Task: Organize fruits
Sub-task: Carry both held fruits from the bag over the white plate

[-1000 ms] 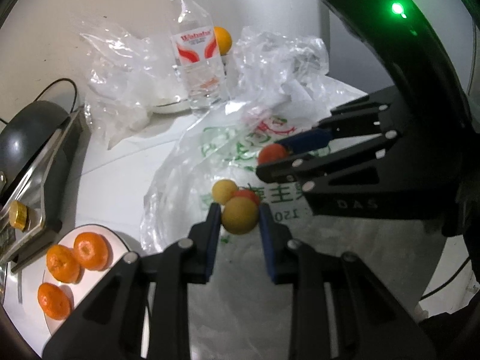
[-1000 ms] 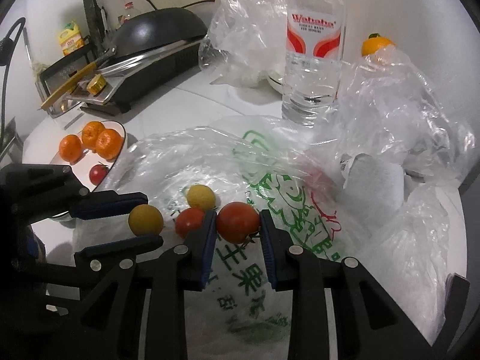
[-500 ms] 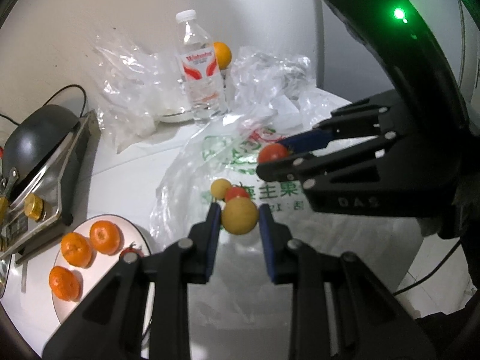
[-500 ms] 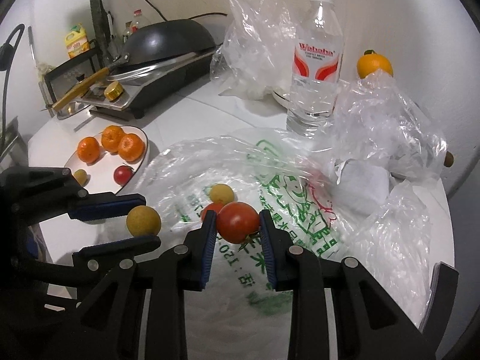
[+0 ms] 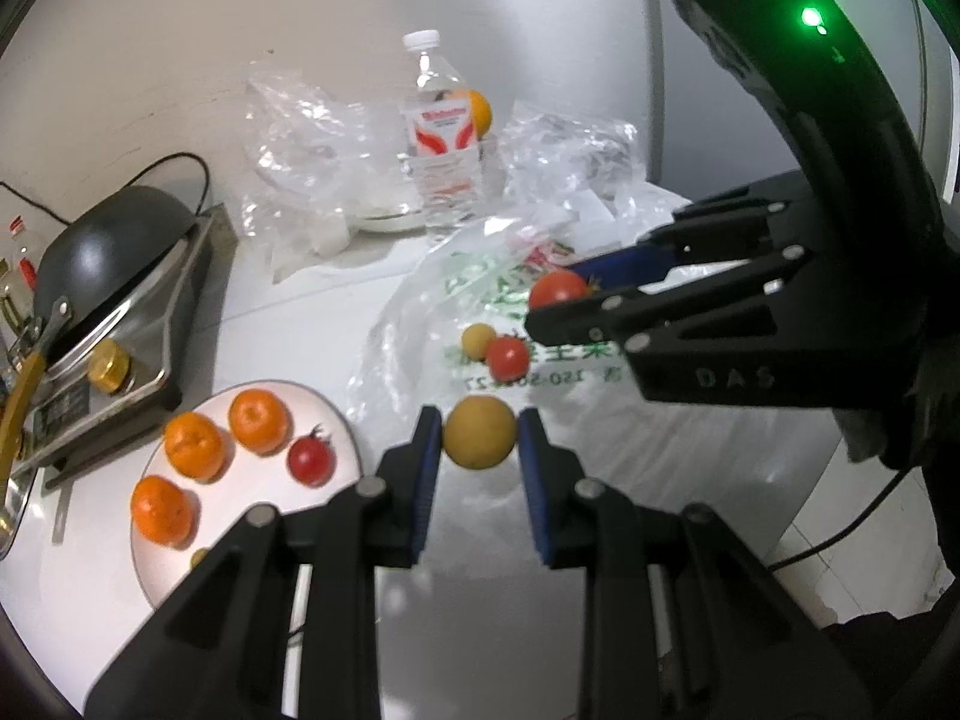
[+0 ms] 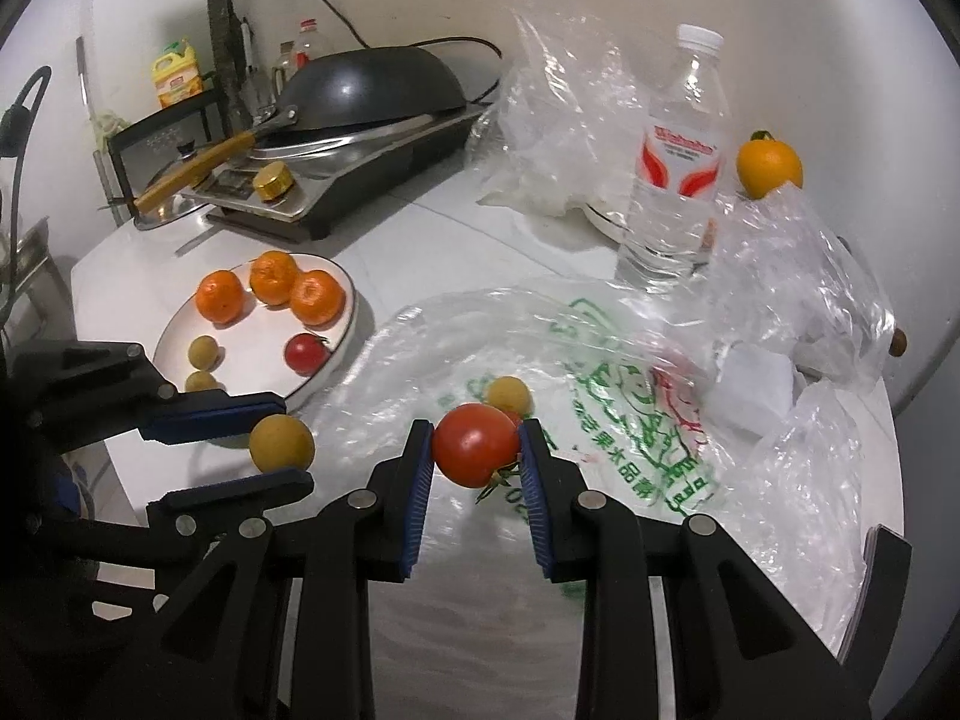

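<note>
A yellow fruit (image 5: 479,432) is pinched in the left gripper (image 5: 479,435), a tomato (image 6: 476,443) in the right gripper (image 6: 476,447). The plate (image 6: 342,333) is seen to their left, nearer the left gripper.

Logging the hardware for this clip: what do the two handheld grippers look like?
Both the left gripper and the right gripper are black linkage frames with silver pivot bolts and ribbed blue pads. The right one's body bears "DAS" lettering and a green light.

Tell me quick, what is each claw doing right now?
Left claw: shut on the round yellow-brown fruit.
Right claw: shut on the round red tomato.
</note>
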`<move>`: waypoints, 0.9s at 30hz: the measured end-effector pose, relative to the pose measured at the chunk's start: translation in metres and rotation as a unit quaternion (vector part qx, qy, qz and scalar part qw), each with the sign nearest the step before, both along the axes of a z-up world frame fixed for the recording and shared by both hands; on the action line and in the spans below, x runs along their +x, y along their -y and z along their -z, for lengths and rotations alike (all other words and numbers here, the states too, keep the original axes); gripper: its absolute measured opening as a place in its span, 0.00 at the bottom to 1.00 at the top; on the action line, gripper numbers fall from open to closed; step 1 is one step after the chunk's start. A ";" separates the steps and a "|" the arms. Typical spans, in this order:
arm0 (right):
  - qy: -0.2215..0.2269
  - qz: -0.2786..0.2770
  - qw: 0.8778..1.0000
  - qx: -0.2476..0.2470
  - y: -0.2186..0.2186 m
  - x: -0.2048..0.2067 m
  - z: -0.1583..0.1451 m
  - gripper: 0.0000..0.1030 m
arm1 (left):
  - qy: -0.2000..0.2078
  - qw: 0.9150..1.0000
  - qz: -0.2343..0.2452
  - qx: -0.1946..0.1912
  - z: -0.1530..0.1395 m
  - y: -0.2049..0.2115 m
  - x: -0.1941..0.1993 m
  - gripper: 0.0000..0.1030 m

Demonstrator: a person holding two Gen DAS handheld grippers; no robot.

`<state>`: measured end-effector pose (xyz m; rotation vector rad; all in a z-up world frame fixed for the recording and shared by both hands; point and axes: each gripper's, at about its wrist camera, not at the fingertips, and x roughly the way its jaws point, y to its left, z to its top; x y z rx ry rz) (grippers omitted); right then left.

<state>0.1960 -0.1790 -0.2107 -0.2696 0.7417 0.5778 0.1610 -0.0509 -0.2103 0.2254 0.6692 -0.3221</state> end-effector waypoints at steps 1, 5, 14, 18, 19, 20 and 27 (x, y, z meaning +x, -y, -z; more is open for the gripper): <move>0.001 -0.001 1.000 -0.001 -0.003 -0.002 -0.001 0.30 | 0.000 1.000 -0.002 -0.001 0.000 -0.002 -0.001 0.26; 0.002 -0.006 1.000 -0.004 -0.014 -0.006 -0.001 0.30 | -0.001 1.000 -0.008 -0.006 0.000 -0.013 -0.006 0.26; 0.005 -0.021 1.000 -0.010 -0.038 -0.014 -0.003 0.30 | 0.002 1.000 -0.027 -0.014 0.001 -0.038 -0.014 0.26; 0.003 -0.026 1.000 -0.012 -0.050 -0.016 -0.001 0.30 | 0.003 0.999 -0.038 -0.016 0.003 -0.049 -0.016 0.26; 0.002 -0.028 1.000 -0.013 -0.053 -0.016 -0.001 0.30 | 0.003 0.999 -0.041 -0.017 0.004 -0.051 -0.017 0.26; 0.002 -0.031 0.999 -0.014 -0.057 -0.016 0.000 0.30 | 0.003 0.999 -0.045 -0.017 0.005 -0.056 -0.017 0.26; -0.004 -0.046 0.999 -0.019 -0.079 -0.012 0.004 0.30 | -0.003 0.997 -0.072 -0.021 0.012 -0.082 -0.011 0.26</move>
